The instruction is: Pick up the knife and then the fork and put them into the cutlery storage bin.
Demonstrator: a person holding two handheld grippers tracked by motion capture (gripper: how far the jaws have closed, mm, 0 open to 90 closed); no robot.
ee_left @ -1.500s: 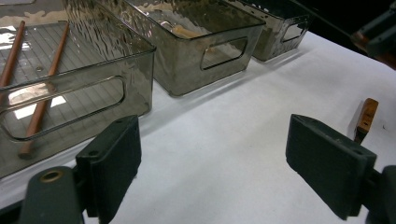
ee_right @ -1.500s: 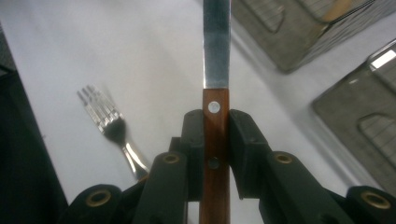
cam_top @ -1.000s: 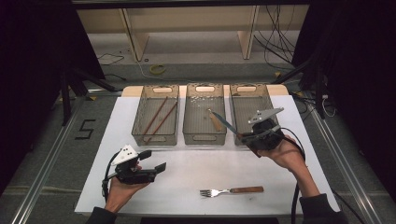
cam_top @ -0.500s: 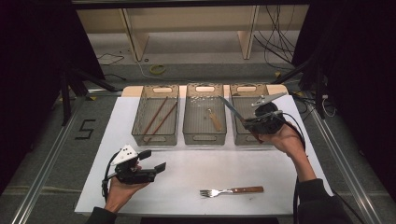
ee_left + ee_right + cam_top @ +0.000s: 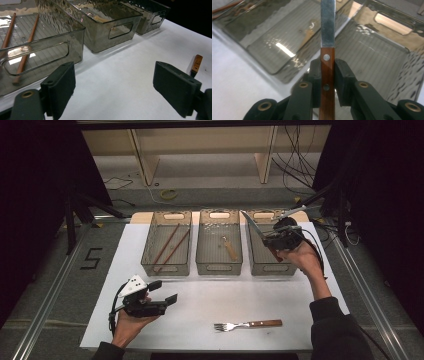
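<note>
The left gripper (image 5: 162,297) rested low at seven o'clock, jaws wide apart; the right gripper (image 5: 270,239) hung raised at two o'clock, jaws clamped.

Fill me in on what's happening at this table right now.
A person is sorting cutlery into three clear bins. The right gripper is shut on the wooden handle of a knife, holding it above the right bin. The left gripper rests open near the table's front edge, holding nothing. The left bin holds chopsticks, the middle bin a wooden-handled utensil. A fork lies on the white table.
</note>
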